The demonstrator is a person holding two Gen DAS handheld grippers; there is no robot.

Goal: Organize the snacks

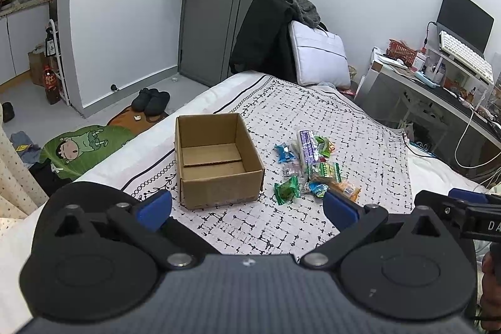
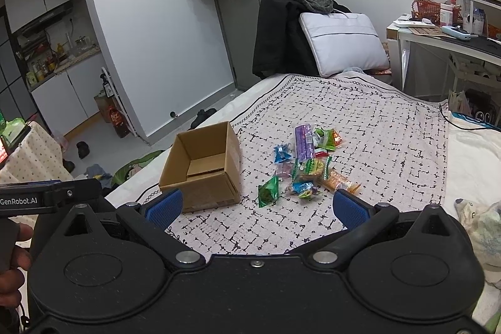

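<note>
1. Left wrist view looks straight into the cardboard box (image 1: 216, 158) on the bed (image 1: 313, 227), showing its bare bottom flaps; it also takes in the slippers (image 1: 151, 100) on the floor and a monitor (image 1: 463, 21) over the counter (image 1: 438, 83) at far right
2. Right wrist view sees that box (image 2: 203, 168) from its right corner, with part of the inside hidden by the near wall, and shows the kitchen cabinets (image 2: 59, 102) at far left
3. Both views show the snacks (image 1: 310, 165) heaped on the patterned bedspread just right of the box, not touching it; a green packet (image 2: 268, 191) lies nearest the camera
4. Left gripper (image 1: 247, 210) hovers low over the bed, aimed at the box, its blue pads spread wide with nothing between them
5. Right gripper (image 2: 256, 207) is level beside it, aimed at the snack heap (image 2: 310, 165), jaws equally wide and holding nothing
6. A hand (image 2: 14, 265) shows at the lower left edge of the right wrist view, under the other gripper's body
</note>
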